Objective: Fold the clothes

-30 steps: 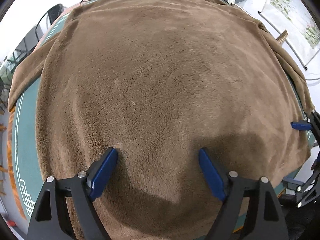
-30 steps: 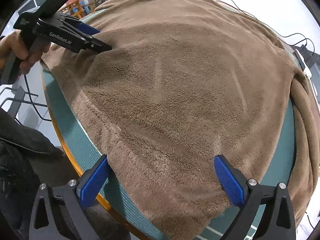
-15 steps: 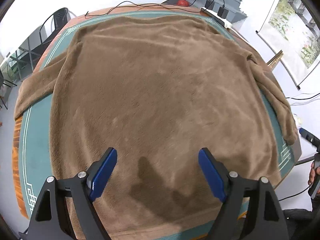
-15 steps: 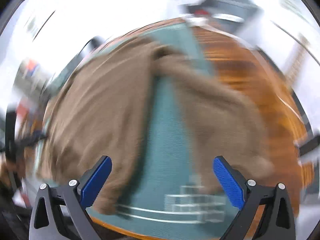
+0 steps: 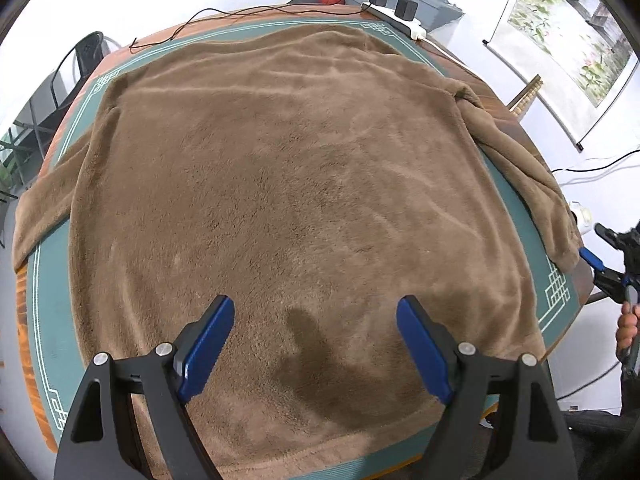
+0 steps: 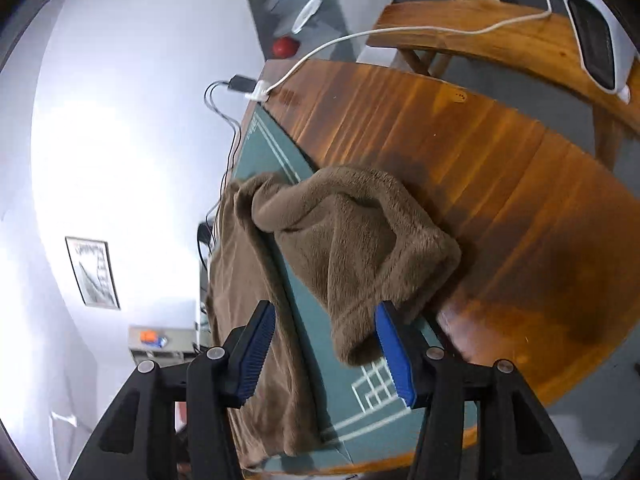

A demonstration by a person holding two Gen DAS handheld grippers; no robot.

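a brown fleece sweater (image 5: 288,200) is spread flat on the green mat (image 5: 48,320) that covers the wooden worktop (image 6: 460,152), its hem toward the camera in the left wrist view. one sleeve (image 5: 44,196) is laid out to the left of the sweater's body; the other sleeve (image 6: 352,248) is bunched at the right of it, partly off the mat and onto bare wood. the left hand-held gripper (image 5: 312,344) is held above the sweater's hem with its blue pads wide apart and nothing between them. compared with a second ago, more of the sweater and mat is seen around it, so it has been drawn back from the fabric. the right hand-held gripper (image 6: 324,352) has been swung away from the hem to the bunched sleeve: its pads are spread, and the sleeve's cuff is seen against the inner face of one pad, not clamped. beyond the sweater, a white power strip (image 5: 394,20) with plugged chargers is seen at the worktop's far edge.
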